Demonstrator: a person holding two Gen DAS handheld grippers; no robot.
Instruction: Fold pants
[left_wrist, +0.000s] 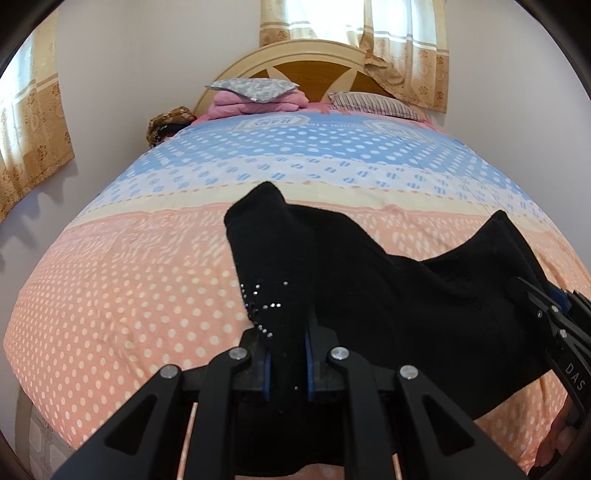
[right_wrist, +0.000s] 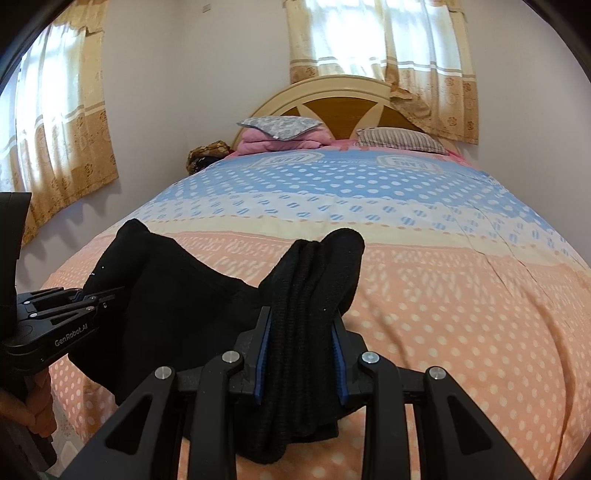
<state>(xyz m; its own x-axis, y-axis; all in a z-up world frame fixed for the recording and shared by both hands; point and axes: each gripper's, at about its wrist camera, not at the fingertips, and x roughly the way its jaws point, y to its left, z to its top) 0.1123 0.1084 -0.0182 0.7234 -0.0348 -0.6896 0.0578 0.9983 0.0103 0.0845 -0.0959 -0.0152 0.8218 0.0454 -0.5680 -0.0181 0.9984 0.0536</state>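
Both tongs, left (left_wrist: 288, 363) and right (right_wrist: 301, 360), tilt downward, each clamping black pants (left_wrist: 369, 288) above bed (left_wrist: 129, 295).

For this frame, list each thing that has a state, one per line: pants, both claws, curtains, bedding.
Black pants: bunched, held up over the bed at two spots, sagging between them.
Left claw: shut on a thin fold of the pants.
Right claw: shut on a thick bunch of the pants.
Bedspread: spread over the bed.
Curtains: drawn, daylight coming through.
Pink blanket: folded, a grey pillow on top.
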